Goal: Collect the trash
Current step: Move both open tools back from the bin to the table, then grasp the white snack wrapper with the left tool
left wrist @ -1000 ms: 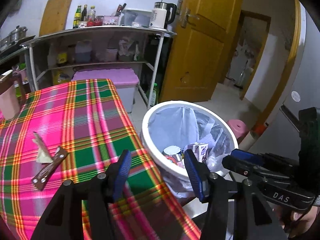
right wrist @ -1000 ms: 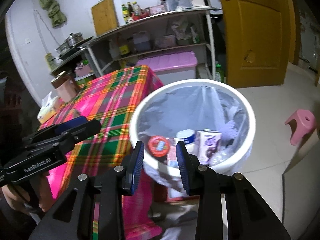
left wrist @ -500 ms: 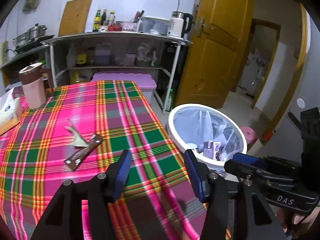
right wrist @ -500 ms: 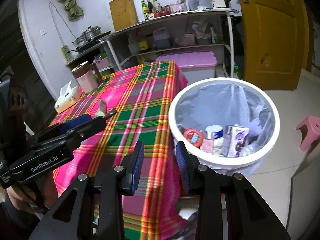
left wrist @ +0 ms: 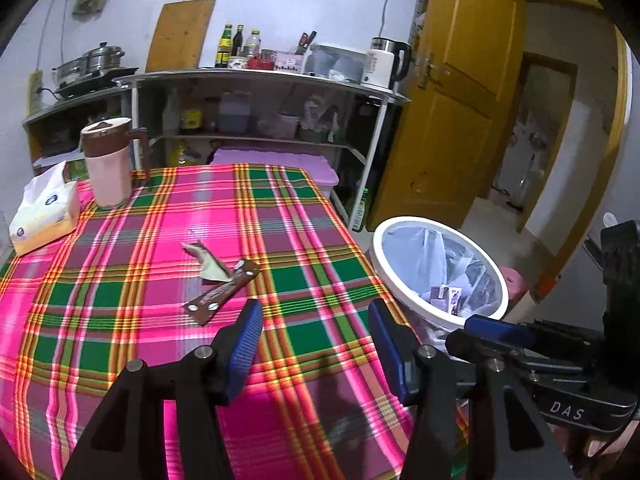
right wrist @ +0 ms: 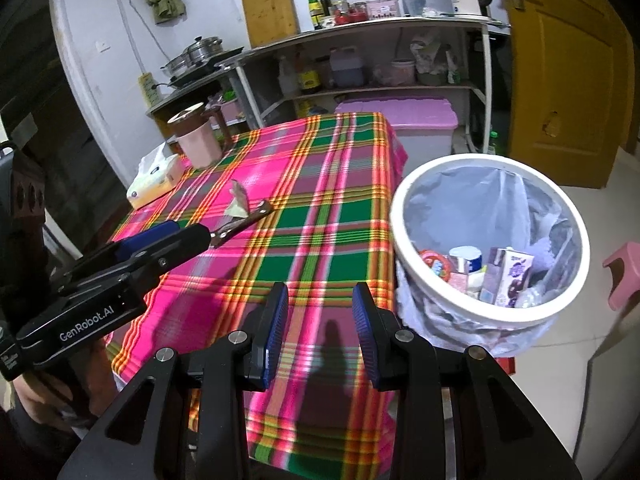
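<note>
Plaid cloth in pink, green and yellow covers the worktop [left wrist: 280, 216], and on it, near the middle, lie the two bits of trash: a brown wrapper [left wrist: 222, 292] stretched out flat and a crumpled pale scrap [left wrist: 208, 264] touching its far end. Both pieces sit well ahead of the left claw [left wrist: 312, 344], whose blue-padded jaws stand apart over the cloth with nothing between them. Jaws of the right claw [right wrist: 320, 328] are narrower but also parted and empty, poised above the near edge of the worktop. Just beside that edge stands a white trash bin [right wrist: 404, 240] lined with a clear bag, holding a purple drink carton [right wrist: 508, 276], a white cup and a red lid. At the far left of the worktop sit a tissue box [left wrist: 44, 212] and a pink jug [left wrist: 110, 164] with a brown lid.
</note>
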### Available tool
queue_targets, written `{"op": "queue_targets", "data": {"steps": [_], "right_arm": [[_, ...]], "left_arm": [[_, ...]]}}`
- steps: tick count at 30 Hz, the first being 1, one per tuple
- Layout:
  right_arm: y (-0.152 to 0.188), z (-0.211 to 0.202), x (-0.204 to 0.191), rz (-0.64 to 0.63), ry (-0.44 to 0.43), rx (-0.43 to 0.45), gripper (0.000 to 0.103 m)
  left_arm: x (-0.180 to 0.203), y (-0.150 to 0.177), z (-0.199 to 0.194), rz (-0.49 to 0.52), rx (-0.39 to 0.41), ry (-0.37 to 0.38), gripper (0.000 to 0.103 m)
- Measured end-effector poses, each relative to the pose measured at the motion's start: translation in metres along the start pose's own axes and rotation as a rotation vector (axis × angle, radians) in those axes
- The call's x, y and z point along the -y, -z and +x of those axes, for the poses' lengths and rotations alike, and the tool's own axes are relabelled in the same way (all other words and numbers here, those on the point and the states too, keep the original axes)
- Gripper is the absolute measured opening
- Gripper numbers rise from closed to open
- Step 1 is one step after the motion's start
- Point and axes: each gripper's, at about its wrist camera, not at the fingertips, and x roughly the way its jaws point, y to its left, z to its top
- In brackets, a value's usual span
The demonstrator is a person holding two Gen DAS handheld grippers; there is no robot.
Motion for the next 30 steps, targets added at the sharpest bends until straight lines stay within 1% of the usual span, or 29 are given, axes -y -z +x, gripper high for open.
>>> {"op": "queue_targets", "data": {"steps": [7, 17, 22, 30], "right_arm": [[-0.005, 0.013, -0.018, -0.020, -0.019, -0.019, 0.035], [-0.013, 0.040, -0.031, -0.043, -0.029, -0.049, 0.035], [-0.019, 0.052, -0.029, -0.043, -0.026, -0.058, 0.035], [-0.027, 0.067, -0.023, -0.032, -0.034, -0.072, 0.035]], "left_arm": [[-0.021, 0.003, -0.002, -0.028, -0.001, -0.029, 0.054], [-0.057, -0.002, 0.011, -0.086, -0.014, -0.071, 0.054], [-0.070, -0.007, 0.023, -0.126, -0.029, -0.071, 0.054], [-0.081, -0.021, 0.059, -0.158, -0.060, -0.077, 0.054]]}}
